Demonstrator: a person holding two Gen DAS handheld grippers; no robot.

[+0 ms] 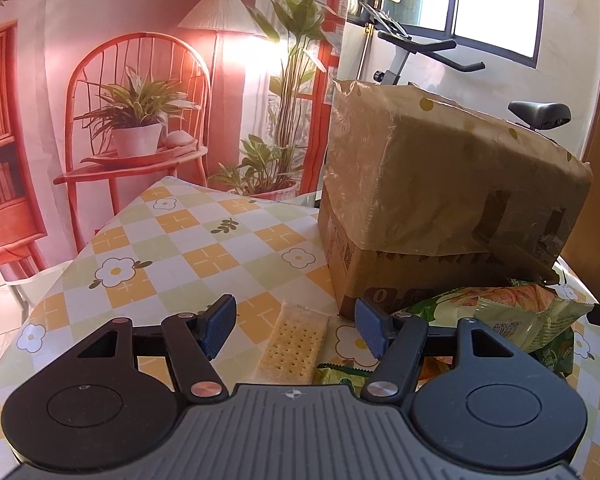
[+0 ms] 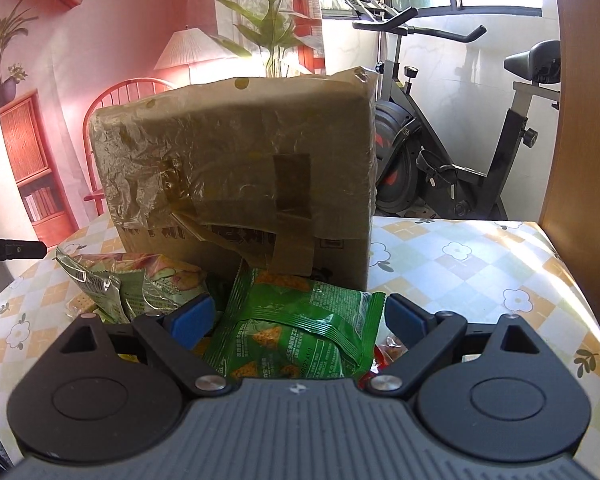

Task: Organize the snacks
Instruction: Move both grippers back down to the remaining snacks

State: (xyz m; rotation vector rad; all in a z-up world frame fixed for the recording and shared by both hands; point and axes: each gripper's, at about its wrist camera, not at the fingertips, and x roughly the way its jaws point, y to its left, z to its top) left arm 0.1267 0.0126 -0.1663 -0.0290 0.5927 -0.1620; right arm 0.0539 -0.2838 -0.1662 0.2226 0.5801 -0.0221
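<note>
The left hand-held gripper (image 1: pixel 296 326) hangs low over the near part of the bench (image 1: pixel 172 240), its blue-padded jaws standing apart with nothing pressed between them. Below the gap lies a pale rectangular cracker in clear wrap (image 1: pixel 294 346), flat on the cloth and touching neither pad. Left of it the bench runs bare to its far left corner and left edge, the widest free room in this view.

The right hand-held gripper (image 2: pixel 298 318) also has its jaws apart. A glossy green crinkled snack bag printed with orange triangles (image 2: pixel 300 328) lies between the pads; contact with them cannot be made out. Just left of it sits a paler green foil packet pile (image 2: pixel 132 284), and a red wrapper edge (image 2: pixel 388 350) peeks out on the right. Toward the right edge the bench is open, sunlit in patches.

The bench wears a smooth oilcloth checked in yellow, pale green and white with daisy prints.

Behind the snacks, near the middle of the bench, stands a brown cardboard box draped in wrinkled, taped olive plastic film (image 2: pixel 236 168), blocking the straight path forward; the snack bags lie against its foot.

Beyond the far edge hangs a printed backdrop of a red chair, lamp and potted plants (image 1: pixel 140 100), and by the window stands a black exercise bike (image 2: pixel 460 152).
</note>
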